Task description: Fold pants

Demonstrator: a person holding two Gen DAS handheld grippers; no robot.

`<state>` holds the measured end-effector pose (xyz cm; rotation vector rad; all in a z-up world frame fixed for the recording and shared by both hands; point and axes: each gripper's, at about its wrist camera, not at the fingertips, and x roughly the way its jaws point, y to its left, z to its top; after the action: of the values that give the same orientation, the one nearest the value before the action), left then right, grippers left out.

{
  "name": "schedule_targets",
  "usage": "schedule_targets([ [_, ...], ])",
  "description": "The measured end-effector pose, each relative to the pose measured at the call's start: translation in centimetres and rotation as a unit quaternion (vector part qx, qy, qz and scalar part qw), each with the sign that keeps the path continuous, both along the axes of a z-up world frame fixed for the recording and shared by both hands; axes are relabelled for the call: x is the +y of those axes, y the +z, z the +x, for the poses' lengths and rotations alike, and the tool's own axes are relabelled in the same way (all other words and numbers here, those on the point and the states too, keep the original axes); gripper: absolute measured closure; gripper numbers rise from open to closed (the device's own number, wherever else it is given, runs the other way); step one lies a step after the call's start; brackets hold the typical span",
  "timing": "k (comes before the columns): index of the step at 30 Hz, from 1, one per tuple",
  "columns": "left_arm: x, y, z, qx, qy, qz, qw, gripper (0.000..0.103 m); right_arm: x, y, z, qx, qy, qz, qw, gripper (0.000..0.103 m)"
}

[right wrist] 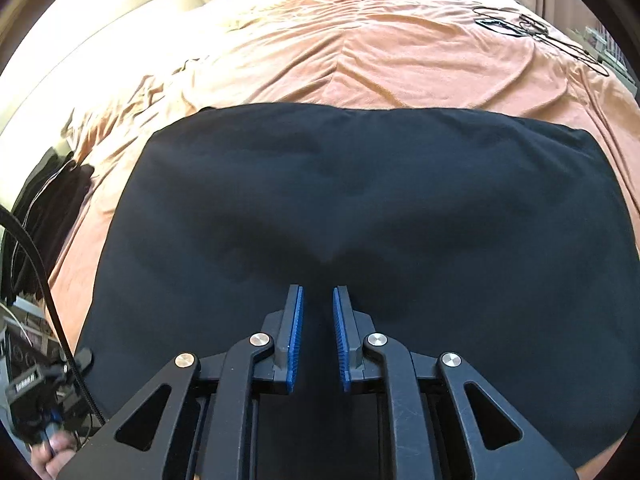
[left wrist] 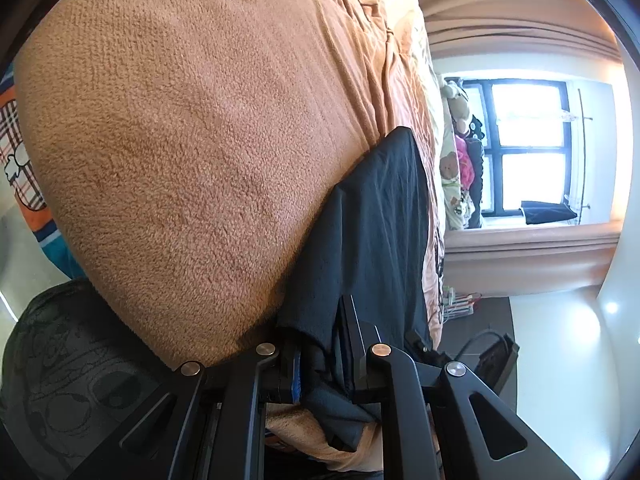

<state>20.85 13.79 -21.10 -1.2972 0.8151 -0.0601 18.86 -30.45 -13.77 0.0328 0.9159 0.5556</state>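
The pants (right wrist: 360, 208), smooth matte black cloth, lie spread flat on a bed's (right wrist: 360, 52) wrinkled, fleecy orange blanket. The left claw (left wrist: 320, 360) is clamped on a bunched fold of them at the bed's edge. The right claw (right wrist: 318, 320) hangs over the cloth, ribbed blue pads (right wrist: 297, 336) slightly apart, apparently gripping nothing.

A home bedroom. Ahead of the right tongs a bed (right wrist: 360, 40) spreads under a rumpled orange fleece blanket (right wrist: 400, 64). To the right of the left tongs, stuffed toys (left wrist: 454, 152) pile beside a bright window (left wrist: 528, 148) framed by peach curtains (left wrist: 520, 20).
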Motion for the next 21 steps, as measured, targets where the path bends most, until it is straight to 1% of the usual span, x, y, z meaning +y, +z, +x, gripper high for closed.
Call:
schedule_targets([
  [1, 0.0, 0.1, 0.0, 0.002, 0.001, 0.001, 1.0000, 0.086, 0.2, 0.1, 0.3, 0.002, 0.000, -0.001, 1.000, 0.090],
  [4, 0.0, 0.2, 0.1, 0.004, 0.007, 0.002, 1.0000, 0.082, 1.0, 0.4, 1.9, 0.007, 0.000, -0.004, 1.000, 0.090],
  [11, -0.2, 0.2, 0.5, 0.011, 0.014, 0.003, 0.9998, 0.082, 2.3, 0.6, 5.4, 0.019, -0.010, -0.007, 1.000, 0.090],
  [15, -0.3, 0.2, 0.5, 0.013, 0.017, 0.005, 0.9998, 0.082, 3.3, 0.7, 7.5, 0.019, -0.015, -0.014, 1.000, 0.090],
  [17, -0.3, 0.1, 0.5, 0.015, 0.020, -0.003, 0.9997, 0.082, 3.6, 0.7, 8.5, 0.018, -0.018, -0.017, 1.000, 0.090],
  [21, -0.3, 0.1, 0.6, 0.020, 0.023, -0.005, 0.9995, 0.082, 4.2, 0.4, 10.4, 0.019, -0.026, -0.021, 0.999, 0.090],
])
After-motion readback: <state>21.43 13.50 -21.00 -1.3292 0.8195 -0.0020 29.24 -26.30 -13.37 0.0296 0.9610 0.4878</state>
